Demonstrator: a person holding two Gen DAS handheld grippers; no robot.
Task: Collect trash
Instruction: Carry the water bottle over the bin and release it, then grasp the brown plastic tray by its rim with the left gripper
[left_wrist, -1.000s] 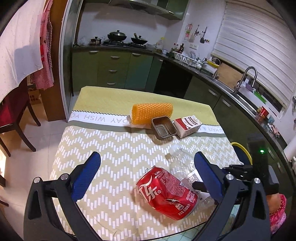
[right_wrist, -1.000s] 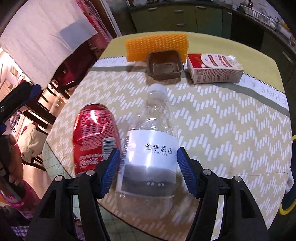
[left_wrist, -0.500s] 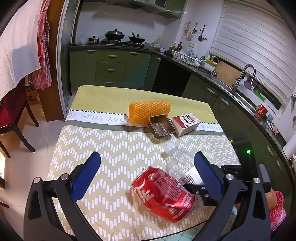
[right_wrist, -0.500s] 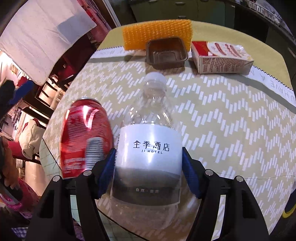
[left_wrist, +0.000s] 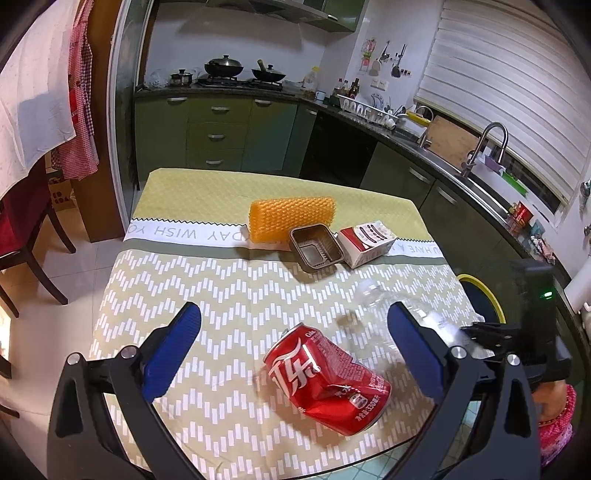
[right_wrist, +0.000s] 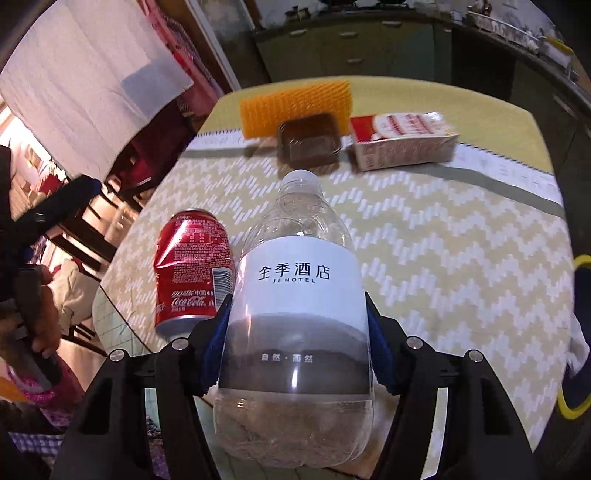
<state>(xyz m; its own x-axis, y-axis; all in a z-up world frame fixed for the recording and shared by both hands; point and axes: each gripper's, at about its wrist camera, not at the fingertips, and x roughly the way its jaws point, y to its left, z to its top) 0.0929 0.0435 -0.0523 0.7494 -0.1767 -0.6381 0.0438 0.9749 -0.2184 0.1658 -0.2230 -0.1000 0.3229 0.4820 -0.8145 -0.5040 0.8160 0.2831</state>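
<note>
now your right gripper (right_wrist: 295, 347) pinches the clear bottle (right_wrist: 295, 295) by its label, near the table's (left_wrist: 221, 280) front edge. your left gripper (left_wrist: 295, 350) hangs spread wide over the dented red can (left_wrist: 327, 380).

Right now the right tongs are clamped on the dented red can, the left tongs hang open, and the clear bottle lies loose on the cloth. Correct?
No. The right wrist view shows the right tongs clamped on the clear bottle; the dented red can is what lies loose on the cloth. The left tongs do hang open.
</note>
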